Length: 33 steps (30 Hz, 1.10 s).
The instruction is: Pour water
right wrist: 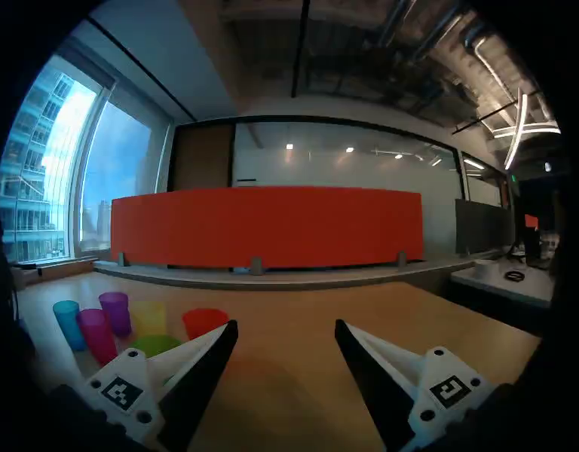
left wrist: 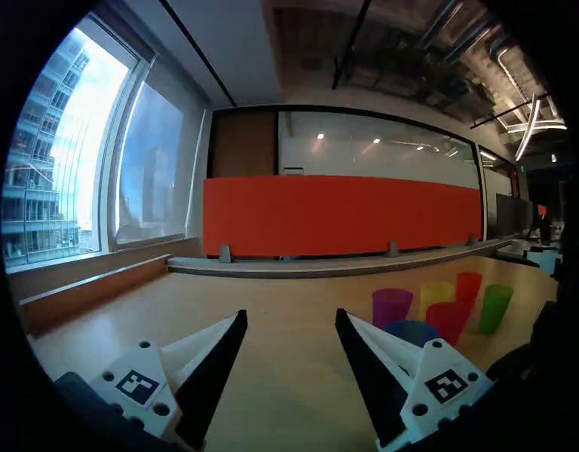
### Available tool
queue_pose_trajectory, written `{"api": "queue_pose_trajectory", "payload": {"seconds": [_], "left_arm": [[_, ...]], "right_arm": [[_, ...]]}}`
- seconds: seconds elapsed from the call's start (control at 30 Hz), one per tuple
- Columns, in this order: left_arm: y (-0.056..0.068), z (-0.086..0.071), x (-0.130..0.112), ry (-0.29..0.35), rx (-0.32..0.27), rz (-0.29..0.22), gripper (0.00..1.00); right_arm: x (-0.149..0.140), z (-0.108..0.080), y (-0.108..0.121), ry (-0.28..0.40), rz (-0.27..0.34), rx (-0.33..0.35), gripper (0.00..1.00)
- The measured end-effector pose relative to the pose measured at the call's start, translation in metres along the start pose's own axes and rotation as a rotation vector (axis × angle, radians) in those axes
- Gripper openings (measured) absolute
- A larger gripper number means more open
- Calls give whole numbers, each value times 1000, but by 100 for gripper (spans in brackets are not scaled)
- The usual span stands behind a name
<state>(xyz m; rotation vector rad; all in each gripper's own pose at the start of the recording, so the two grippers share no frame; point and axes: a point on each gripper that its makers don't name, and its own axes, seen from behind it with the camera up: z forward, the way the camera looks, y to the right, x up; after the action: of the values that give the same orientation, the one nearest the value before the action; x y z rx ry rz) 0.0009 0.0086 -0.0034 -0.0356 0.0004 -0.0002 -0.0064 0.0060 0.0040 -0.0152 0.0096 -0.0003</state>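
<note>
Several coloured plastic cups stand clustered on the wooden table (left wrist: 289, 392). In the left gripper view they sit to the right of my left gripper (left wrist: 289, 315): a purple cup (left wrist: 391, 305), a yellow cup (left wrist: 436, 294), a green cup (left wrist: 494, 307) and a blue cup (left wrist: 410, 331) just behind the right finger. That gripper is open with nothing between its fingers. In the right gripper view the same group lies to the left of my right gripper (right wrist: 286, 325), among them a blue cup (right wrist: 66, 322), a purple cup (right wrist: 116, 311) and a red cup (right wrist: 205, 322). This gripper is open and holds nothing.
A long red partition (left wrist: 342, 215) runs along the table's far edge. Tall windows (left wrist: 63, 166) line the left wall. In the right gripper view a neighbouring desk (right wrist: 508, 282) with small items stands to the right, past the table's edge.
</note>
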Motion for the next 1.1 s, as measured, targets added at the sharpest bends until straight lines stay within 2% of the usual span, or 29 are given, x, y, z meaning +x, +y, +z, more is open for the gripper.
{"api": "queue_pose_trajectory", "payload": {"seconds": [1.1], "left_arm": [[0, 0, 0, 0, 0, 0, 86]], "right_arm": [[2, -3, -2, -5, -3, 2, 100]]}}
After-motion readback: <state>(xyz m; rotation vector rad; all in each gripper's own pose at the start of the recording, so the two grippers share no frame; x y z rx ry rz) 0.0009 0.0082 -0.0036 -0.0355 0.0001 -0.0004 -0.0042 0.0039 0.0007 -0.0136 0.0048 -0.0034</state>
